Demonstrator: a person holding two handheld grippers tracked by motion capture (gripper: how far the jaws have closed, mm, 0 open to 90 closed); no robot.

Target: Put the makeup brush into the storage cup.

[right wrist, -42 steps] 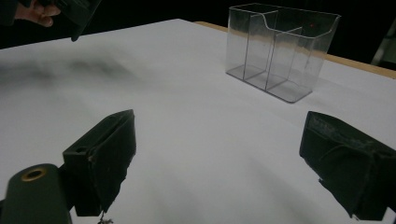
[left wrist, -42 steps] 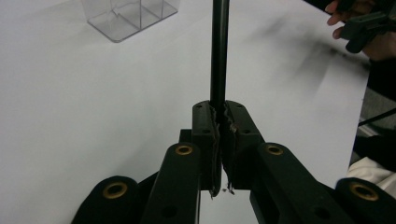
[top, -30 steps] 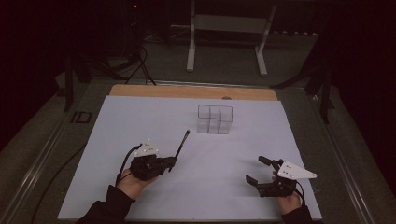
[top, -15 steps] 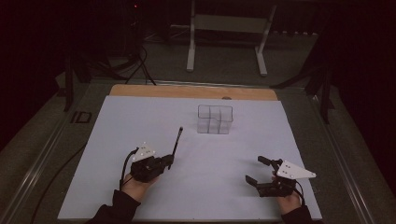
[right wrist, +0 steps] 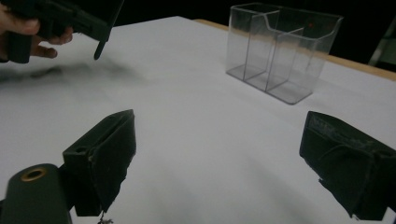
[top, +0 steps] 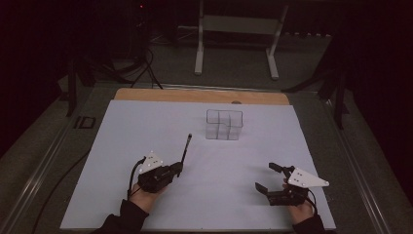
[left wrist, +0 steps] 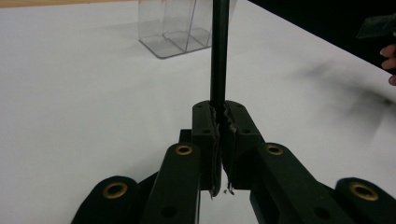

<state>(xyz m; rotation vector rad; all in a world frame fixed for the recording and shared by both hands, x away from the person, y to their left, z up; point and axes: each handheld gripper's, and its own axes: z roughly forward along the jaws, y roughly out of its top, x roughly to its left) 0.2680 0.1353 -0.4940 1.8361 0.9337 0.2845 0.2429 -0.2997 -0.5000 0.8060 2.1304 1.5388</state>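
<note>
Black pen is clamped at its base in the left gripper, near-left on the worktop, slanting toward the clear organizer. Such an end grip may let it pivot and miss a compartment. Right gripper fingers stand apart, empty.

Left gripper: jaws closed tight on a thin black rod, which runs straight ahead from the pads and out past the top edge. Clear plastic compartment box stands ahead, just left of the rod, on white table surface. Fingertips of another hand far right.
</note>
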